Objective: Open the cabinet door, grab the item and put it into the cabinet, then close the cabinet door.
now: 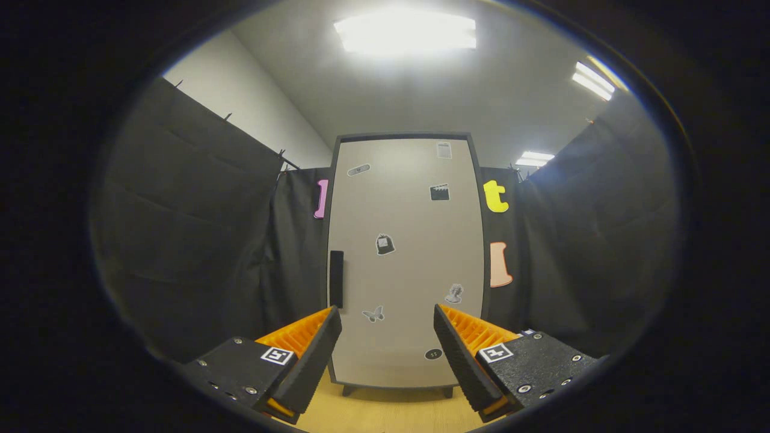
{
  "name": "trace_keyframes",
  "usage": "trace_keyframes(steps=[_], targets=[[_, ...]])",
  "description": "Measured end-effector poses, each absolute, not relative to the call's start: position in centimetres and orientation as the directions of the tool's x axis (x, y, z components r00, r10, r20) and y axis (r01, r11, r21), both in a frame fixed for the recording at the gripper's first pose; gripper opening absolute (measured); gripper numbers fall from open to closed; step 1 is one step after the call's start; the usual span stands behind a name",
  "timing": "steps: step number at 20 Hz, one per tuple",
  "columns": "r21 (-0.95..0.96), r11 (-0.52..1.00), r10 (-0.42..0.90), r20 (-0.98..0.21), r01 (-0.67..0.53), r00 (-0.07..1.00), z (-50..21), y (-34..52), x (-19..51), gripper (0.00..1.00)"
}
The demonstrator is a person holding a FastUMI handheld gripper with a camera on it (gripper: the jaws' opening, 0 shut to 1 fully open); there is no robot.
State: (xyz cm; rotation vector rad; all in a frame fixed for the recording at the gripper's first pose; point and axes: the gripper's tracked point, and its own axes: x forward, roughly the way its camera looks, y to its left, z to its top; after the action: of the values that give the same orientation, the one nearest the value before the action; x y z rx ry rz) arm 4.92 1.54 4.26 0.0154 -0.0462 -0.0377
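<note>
A tall cabinet (404, 258) stands straight ahead, beyond the fingers, on short feet. Its pale door is closed and carries several small stickers. A dark vertical handle (336, 279) sits on the door's left edge, just above my left fingertip. My gripper (388, 337) is open, its fingers spread wide with nothing between them, and it faces the lower part of the door at some distance. I see no item to be grabbed.
A wooden surface (385, 412) runs from under the fingers to the cabinet's feet. Black cloth walls (198, 240) close in on both sides of the cabinet. Ceiling lights (406, 33) shine overhead.
</note>
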Motion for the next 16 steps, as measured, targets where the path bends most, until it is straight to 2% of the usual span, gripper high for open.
trace_keyframes(steps=[16], targets=[[-0.04,0.998,-0.054,-0.052,0.052,0.997,4.8,7.8,19.6,0.96]])
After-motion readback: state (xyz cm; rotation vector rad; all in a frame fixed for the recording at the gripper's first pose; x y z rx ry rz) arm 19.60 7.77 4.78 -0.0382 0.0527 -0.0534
